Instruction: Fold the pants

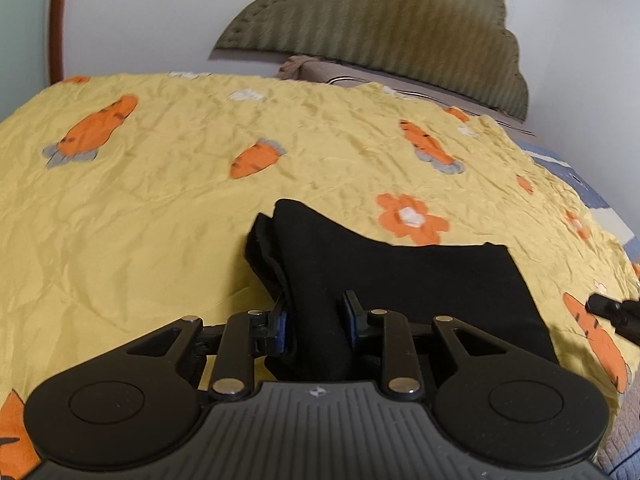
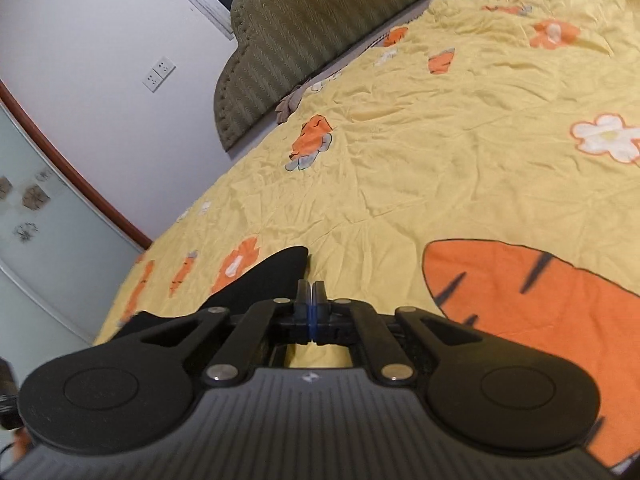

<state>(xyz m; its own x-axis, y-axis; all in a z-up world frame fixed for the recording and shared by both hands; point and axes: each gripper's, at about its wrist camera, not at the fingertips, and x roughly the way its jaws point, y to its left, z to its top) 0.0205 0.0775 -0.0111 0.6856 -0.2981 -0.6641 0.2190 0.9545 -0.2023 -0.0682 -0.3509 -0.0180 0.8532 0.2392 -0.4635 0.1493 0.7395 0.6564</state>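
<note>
The black pants (image 1: 400, 280) lie folded into a compact stack on the yellow bedspread (image 1: 160, 208), near its front edge. My left gripper (image 1: 316, 304) is open, its jaws on either side of a raised fold of the pants, fabric between them. My right gripper (image 2: 311, 288) is shut and empty, just right of the pants' corner (image 2: 276, 276). Its tip also shows in the left wrist view (image 1: 612, 308), to the right of the pants.
The bedspread has orange carrot and flower prints. An olive quilted headboard (image 1: 400, 28) stands at the far end against a white wall. A door with a brown frame (image 2: 60, 168) and a wall socket (image 2: 159, 73) are on the left.
</note>
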